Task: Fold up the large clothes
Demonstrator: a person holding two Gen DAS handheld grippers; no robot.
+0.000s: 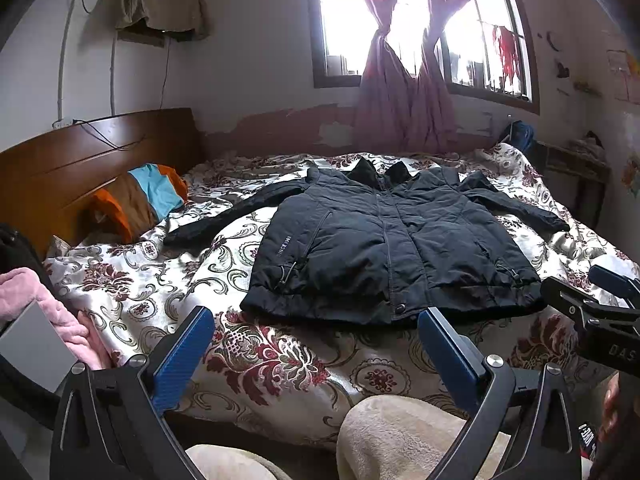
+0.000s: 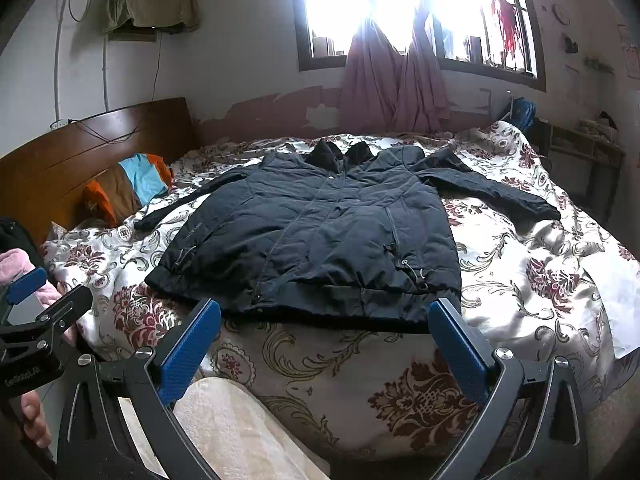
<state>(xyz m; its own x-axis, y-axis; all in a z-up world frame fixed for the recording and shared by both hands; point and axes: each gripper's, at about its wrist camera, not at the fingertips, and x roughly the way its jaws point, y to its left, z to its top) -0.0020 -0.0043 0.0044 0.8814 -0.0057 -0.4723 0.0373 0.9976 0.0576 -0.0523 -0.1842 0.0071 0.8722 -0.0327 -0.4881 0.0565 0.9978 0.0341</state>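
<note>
Blue-padded left gripper (image 1: pixel 316 344) and right gripper (image 2: pixel 326 336), jaws spread wide, empty, held above the near bed edge. Floral bedspread (image 2: pixel 520 248). Black jacket (image 1: pixel 384 248) lying flat mid-bed, zipped, sleeves spread outward, collar toward window (image 2: pixel 384 0). Wooden headboard (image 1: pixel 80 160) at left.

Home bedroom. Wide bed (image 1: pixel 132 280) under floral bedspread, wooden headboard (image 1: pixel 72 172) against white wall. Barred window (image 1: pixel 484 36) with knotted pink curtains (image 1: pixel 400 100). Folded bright clothes (image 1: pixel 144 196) by headboard. Peeling paint along lower wall (image 1: pixel 304 124); small side shelf (image 1: pixel 576 164) in corner.
</note>
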